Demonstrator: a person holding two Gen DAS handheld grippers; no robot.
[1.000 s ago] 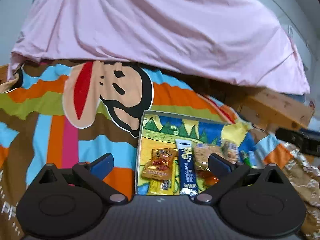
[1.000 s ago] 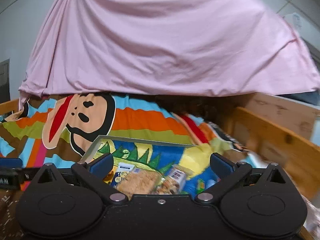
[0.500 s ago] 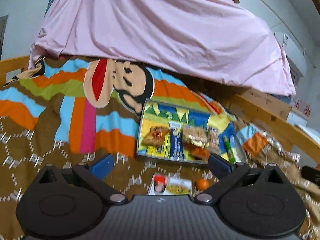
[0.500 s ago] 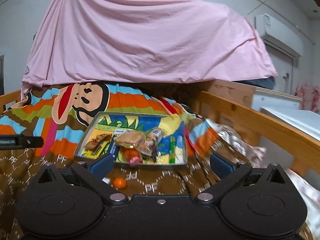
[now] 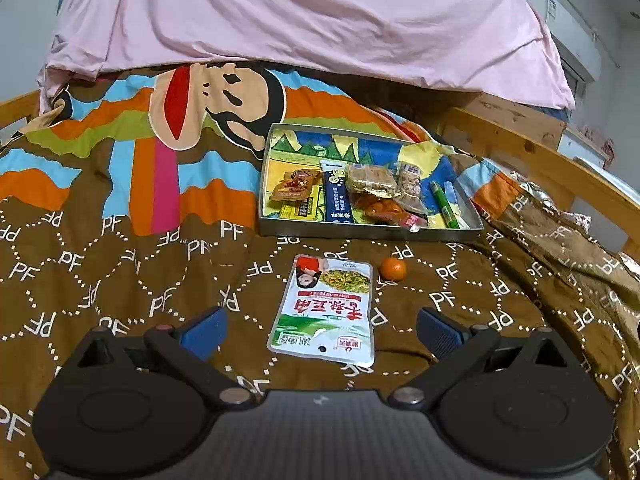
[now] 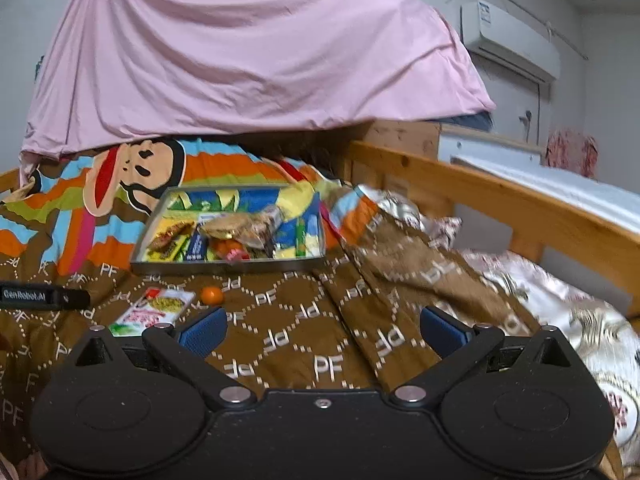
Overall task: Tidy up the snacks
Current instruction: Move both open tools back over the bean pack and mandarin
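Note:
A shallow metal tray (image 5: 368,234) (image 6: 224,266) with a cartoon-printed floor lies on the bedspread and holds several snack packets, among them a dark blue bar (image 5: 337,196) and a green stick (image 5: 443,204). In front of the tray lie a white and green snack pouch (image 5: 328,310) (image 6: 154,312) and a small orange fruit (image 5: 393,269) (image 6: 212,295). My left gripper (image 5: 320,330) is open, low over the near end of the pouch. My right gripper (image 6: 322,330) is open over bare bedspread, to the right of the pouch and fruit. Part of the left gripper's body (image 6: 42,295) shows at the left edge.
A brown bedspread (image 5: 120,280) with bright stripes and a cartoon monkey face covers the bed. A pink sheet (image 5: 300,20) hangs behind the tray. A wooden bed rail (image 6: 500,208) runs along the right side, with rumpled bedding (image 6: 560,320) below it.
Both grippers have pulled back and away from the tray. The pouch and the orange fruit in front of the tray have come into view. Both grippers stay open and empty.

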